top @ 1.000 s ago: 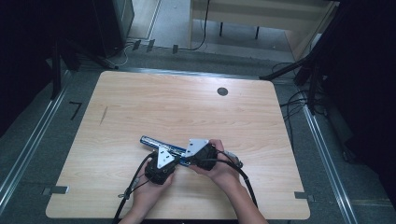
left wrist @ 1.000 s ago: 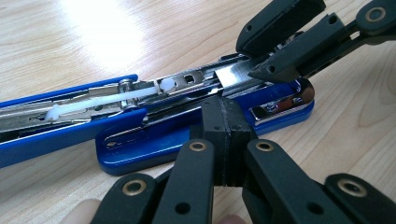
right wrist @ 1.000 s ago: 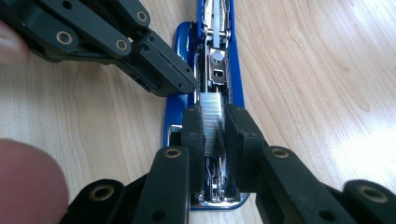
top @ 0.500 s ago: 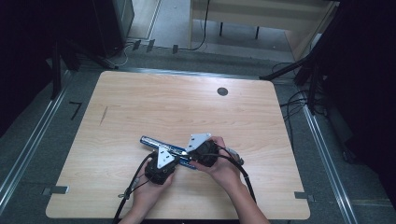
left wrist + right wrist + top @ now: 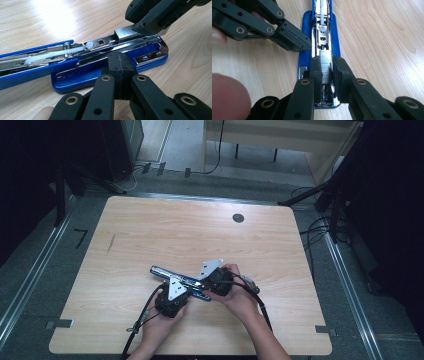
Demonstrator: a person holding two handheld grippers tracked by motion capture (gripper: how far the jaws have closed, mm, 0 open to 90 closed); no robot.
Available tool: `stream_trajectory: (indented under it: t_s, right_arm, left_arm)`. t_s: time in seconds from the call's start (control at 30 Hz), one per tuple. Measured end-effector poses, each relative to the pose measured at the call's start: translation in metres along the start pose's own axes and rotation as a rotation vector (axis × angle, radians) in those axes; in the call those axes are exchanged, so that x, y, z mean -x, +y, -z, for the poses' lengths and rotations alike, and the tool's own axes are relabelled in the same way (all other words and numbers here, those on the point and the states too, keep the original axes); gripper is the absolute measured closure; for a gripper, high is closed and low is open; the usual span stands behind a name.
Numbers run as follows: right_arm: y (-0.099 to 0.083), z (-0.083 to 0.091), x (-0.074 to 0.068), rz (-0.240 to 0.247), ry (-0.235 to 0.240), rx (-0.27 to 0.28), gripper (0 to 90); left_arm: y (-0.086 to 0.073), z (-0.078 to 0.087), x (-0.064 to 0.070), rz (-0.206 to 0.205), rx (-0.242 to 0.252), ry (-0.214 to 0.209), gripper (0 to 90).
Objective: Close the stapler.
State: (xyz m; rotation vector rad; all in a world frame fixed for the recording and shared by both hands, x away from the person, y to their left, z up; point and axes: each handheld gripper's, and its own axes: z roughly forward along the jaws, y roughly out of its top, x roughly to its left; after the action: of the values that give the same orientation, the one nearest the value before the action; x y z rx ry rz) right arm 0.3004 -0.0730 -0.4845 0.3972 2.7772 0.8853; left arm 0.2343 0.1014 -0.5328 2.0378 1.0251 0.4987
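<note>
A blue stapler [image 5: 180,279] lies opened flat on the wooden table [image 5: 150,235], just below the middle of the high view, with both hand-held tongs working at it. The right tongs [image 5: 327,68], at the lower centre of the right gripper view, are closed narrowly on a strip of staples [image 5: 326,66] sitting in the stapler's metal channel near its front end. The left tongs [image 5: 121,72], at the lower centre of the left gripper view, have their jaws pressed together with nothing between them, their tips resting against the side of the stapler's blue base [image 5: 82,80]. In that view the white pusher [image 5: 60,53] lies along the open magazine at centre left, and the right tongs come down onto the channel from the upper right of the frame.
</note>
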Motion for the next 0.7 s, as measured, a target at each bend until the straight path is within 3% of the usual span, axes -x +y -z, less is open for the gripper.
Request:
stream_trajectory:
  t_s: [0.7]
  right_arm:
    - [0.0005,-0.0001,0.0025,-0.001,0.025,0.003,79.7]
  left_arm:
    - [0.0,0.0,0.0,0.0,0.001,0.0,90.0]
